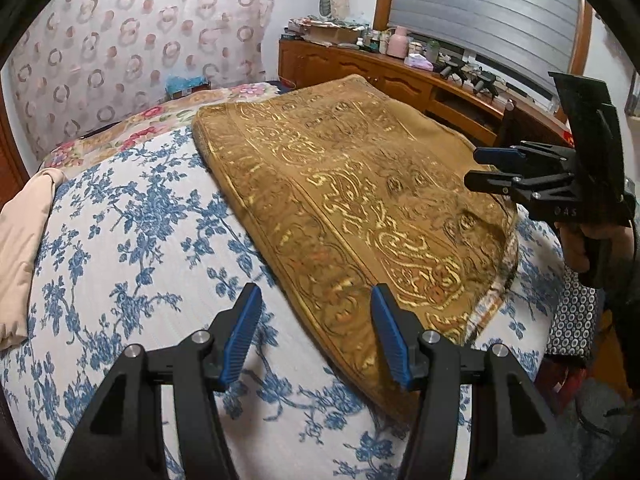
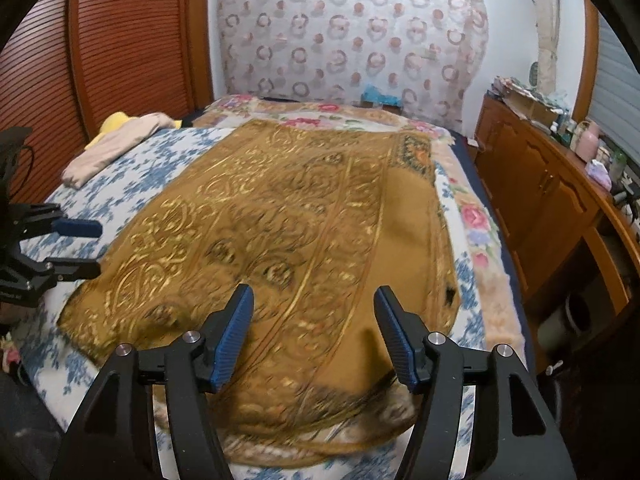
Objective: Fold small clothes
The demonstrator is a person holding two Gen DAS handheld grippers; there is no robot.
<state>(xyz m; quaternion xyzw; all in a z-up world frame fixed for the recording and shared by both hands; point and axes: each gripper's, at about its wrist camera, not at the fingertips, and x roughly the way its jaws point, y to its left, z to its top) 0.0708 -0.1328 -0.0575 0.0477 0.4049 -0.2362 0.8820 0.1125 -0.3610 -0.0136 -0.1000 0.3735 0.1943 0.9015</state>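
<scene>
A golden-brown patterned cloth (image 1: 352, 208) lies spread flat on the bed, folded over at its near edge; it also fills the right wrist view (image 2: 288, 232). My left gripper (image 1: 316, 312) is open and empty, above the cloth's near left edge. My right gripper (image 2: 314, 308) is open and empty, above the cloth's near edge. The right gripper also shows in the left wrist view (image 1: 482, 168), at the cloth's right side, jaws apart. The left gripper shows in the right wrist view (image 2: 96, 248), at the cloth's left corner.
The bed has a blue floral white cover (image 1: 140, 240) and a pink floral blanket (image 2: 472, 216). A folded beige garment (image 1: 20, 248) lies at the bed's left. A wooden sideboard (image 2: 560, 200) with clutter runs along the right. A ribbed wooden door (image 2: 100, 60) stands left.
</scene>
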